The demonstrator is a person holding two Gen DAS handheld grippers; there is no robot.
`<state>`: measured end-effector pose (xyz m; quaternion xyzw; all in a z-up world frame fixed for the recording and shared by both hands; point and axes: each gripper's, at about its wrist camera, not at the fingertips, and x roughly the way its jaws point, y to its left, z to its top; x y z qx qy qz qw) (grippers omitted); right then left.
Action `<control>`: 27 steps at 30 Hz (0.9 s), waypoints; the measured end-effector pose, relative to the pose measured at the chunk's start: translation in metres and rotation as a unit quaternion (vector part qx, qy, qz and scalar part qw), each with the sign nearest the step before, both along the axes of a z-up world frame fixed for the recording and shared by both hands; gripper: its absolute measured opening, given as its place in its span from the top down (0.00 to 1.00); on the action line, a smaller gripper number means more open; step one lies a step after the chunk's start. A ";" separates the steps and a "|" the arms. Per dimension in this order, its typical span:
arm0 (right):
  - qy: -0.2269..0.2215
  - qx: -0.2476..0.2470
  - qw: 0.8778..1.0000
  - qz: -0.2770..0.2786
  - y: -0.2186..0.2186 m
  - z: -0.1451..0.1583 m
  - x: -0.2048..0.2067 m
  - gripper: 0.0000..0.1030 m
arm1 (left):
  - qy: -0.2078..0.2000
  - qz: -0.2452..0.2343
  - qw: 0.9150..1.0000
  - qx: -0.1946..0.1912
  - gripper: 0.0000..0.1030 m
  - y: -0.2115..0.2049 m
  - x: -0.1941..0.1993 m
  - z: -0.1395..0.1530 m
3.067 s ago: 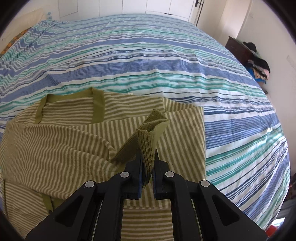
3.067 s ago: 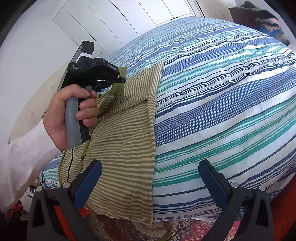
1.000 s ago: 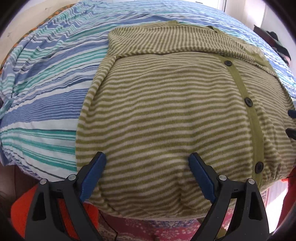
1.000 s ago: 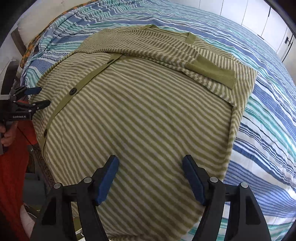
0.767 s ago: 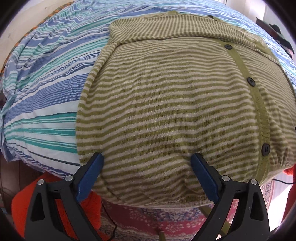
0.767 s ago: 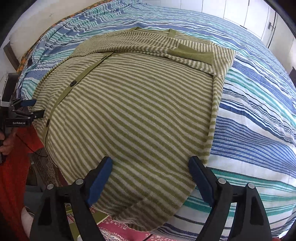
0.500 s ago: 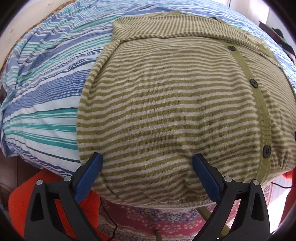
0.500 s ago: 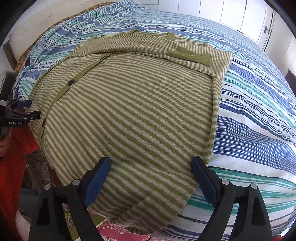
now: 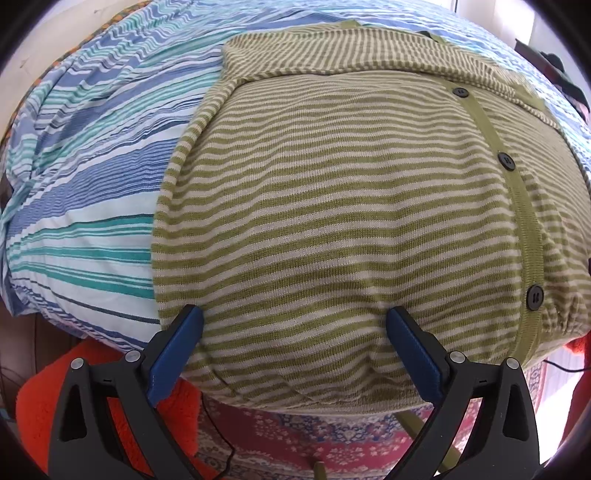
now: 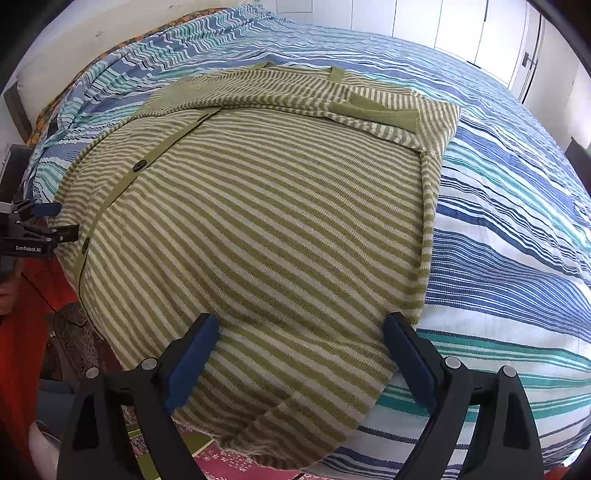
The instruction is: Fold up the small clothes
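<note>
A green and cream striped cardigan [image 9: 332, 206] with a green button band [image 9: 513, 177] and dark buttons lies flat on the bed, sleeves folded across its top; its hem hangs over the bed's near edge. My left gripper [image 9: 295, 332] is open and empty, its jaws spread wide over the hem at the cardigan's left side. My right gripper [image 10: 299, 339] is open and empty over the hem at the right side of the cardigan [image 10: 258, 221]. The left gripper also shows in the right wrist view [image 10: 48, 218] at the hem's left edge.
The bed has a blue, teal and white striped cover [image 10: 517, 184]. A red patterned rug [image 9: 314, 432] lies on the floor below the bed edge. An orange-red cloth [image 9: 40, 398] is at lower left. White closet doors [image 10: 424, 22] stand behind the bed.
The left gripper let go of the sleeve cuff, opened and moved down to the hem. Both grippers now hover open at the cardigan's near edge, barely shifting in the last second.
</note>
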<state>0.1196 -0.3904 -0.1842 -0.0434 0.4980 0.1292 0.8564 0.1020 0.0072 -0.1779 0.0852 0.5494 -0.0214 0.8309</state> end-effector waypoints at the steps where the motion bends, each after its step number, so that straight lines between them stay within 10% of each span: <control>1: 0.000 0.000 1.000 0.000 0.000 0.000 0.000 0.11 | 0.000 0.000 1.000 0.000 0.02 0.000 0.000 0.000; 27: -0.002 -0.003 1.000 0.001 0.001 -0.001 -0.001 0.08 | 0.003 -0.004 1.000 0.005 0.01 -0.002 0.001 -0.002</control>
